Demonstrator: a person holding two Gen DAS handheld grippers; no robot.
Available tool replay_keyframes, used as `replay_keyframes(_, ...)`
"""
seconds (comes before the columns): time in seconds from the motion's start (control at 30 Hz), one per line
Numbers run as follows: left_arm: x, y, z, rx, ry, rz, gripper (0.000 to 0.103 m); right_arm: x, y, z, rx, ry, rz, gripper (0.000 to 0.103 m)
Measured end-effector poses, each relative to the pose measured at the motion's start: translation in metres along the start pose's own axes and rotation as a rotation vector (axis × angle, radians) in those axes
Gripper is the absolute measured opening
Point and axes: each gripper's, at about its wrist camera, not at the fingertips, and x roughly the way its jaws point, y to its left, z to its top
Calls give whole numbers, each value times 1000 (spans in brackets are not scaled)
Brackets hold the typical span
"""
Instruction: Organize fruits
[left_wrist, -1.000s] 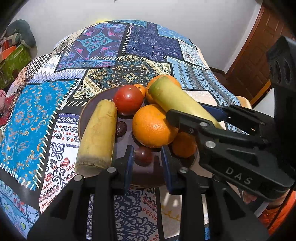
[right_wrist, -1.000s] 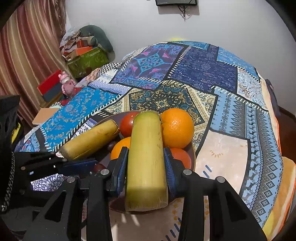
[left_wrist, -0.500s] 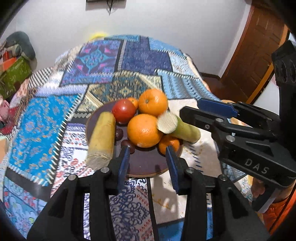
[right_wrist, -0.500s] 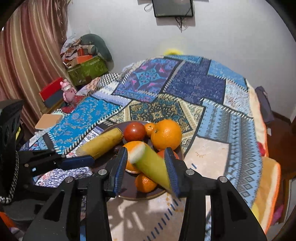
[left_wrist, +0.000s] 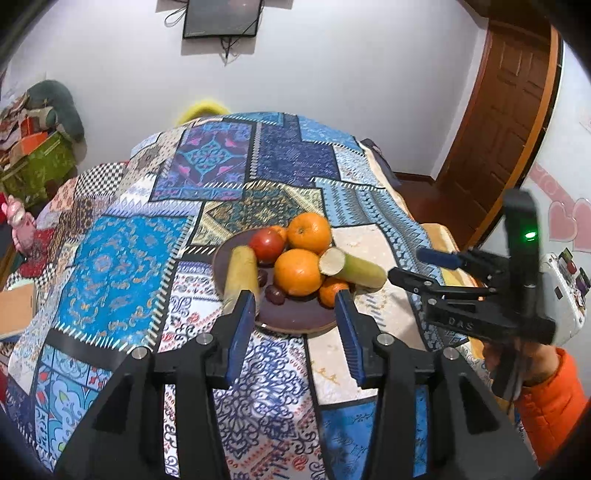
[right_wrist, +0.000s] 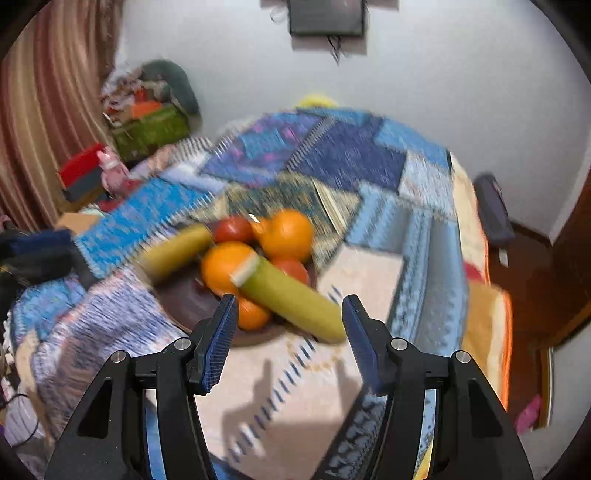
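A dark brown plate (left_wrist: 295, 321) on the patchwork cloth holds two oranges (left_wrist: 298, 272), a red fruit (left_wrist: 266, 243), a small orange (left_wrist: 332, 291), small dark fruits (left_wrist: 275, 295) and two yellow-green stalk pieces. One piece (left_wrist: 242, 275) lies on the plate's left. The other (left_wrist: 352, 267) (right_wrist: 291, 295) leans on the fruit and overhangs the right rim. My left gripper (left_wrist: 294, 306) hovers above the plate's near edge, jaws opening, nothing between them. My right gripper (right_wrist: 290, 306) (left_wrist: 410, 266) is just clear of the leaning piece, jaws opening, pads not touching it. The right wrist view is blurred.
The patchwork cloth (left_wrist: 122, 258) covers the whole table. A wooden door (left_wrist: 506, 122) stands at the right, boxes and clutter (left_wrist: 37, 158) at the left, a dark screen (left_wrist: 221, 16) on the wall. An orange sleeve (left_wrist: 550, 398) holds the right gripper beside a white device (left_wrist: 565, 291).
The right gripper let go of the yellow-green piece, which now rests on the plate's right side. Both grippers drew back and up from the plate with their jaws widening.
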Motion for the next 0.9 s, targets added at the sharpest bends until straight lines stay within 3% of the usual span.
replay_keyframes(0.23,12,15,-13,-2,26,31,44,21,-58,-30,165,48,-108,53)
replay_keyframes(0.4,24,18,-17,-13,44,25,44,40,-75,-35,156,101,-172,52)
replay_keyframes(0.6,34,16,-21,-17,63,12,44,59,-63,-32,86,120,-193,52)
replay_keyframes(0.7,34,15,-20,-12,59,13,44,62,-58,-30,68,123,-198,50)
replay_keyframes(0.8,33,15,-20,-14,54,13,44,60,-62,-27,128,120,-114,33)
replay_keyframes(0.9,33,17,-20,-25,55,7,44,61,-61,-26,172,126,-77,29)
